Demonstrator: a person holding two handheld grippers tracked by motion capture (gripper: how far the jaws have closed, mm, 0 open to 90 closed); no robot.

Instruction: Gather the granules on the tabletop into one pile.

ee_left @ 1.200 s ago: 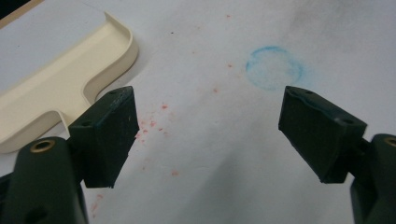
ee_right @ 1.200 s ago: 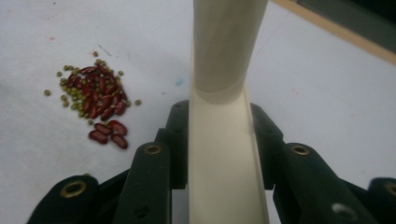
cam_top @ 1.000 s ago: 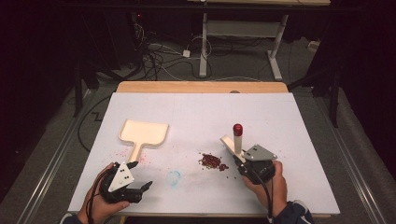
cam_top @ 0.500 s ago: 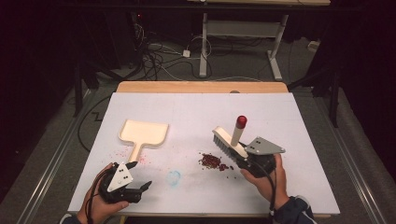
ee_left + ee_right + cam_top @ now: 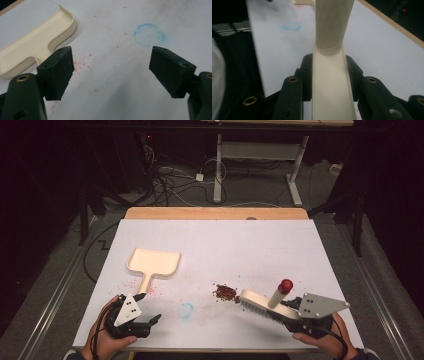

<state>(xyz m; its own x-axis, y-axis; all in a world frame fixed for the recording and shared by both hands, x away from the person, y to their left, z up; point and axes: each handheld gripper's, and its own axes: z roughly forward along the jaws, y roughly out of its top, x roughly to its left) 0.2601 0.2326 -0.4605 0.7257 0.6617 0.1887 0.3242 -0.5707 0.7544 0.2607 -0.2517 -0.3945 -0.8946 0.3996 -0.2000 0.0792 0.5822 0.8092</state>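
High view: our right claw (image 5: 292, 316) clamps the brush (image 5: 260, 303), bristles touching the crumb pile (image 5: 225, 292); the dustpan (image 5: 152, 264) lies just beyond our gaping, empty left claw (image 5: 145, 319).

The high view looks forward and down from above my side onto the white table (image 5: 215, 245), with my hands entering at the bottom edge. The left gripper view sits close over the tabletop, looking along my open jaws toward the cream dustpan (image 5: 32, 37) and a blue ring mark (image 5: 149, 35). The right gripper view looks along the clamped brush (image 5: 332, 75) across the table. All three share the blue ring.
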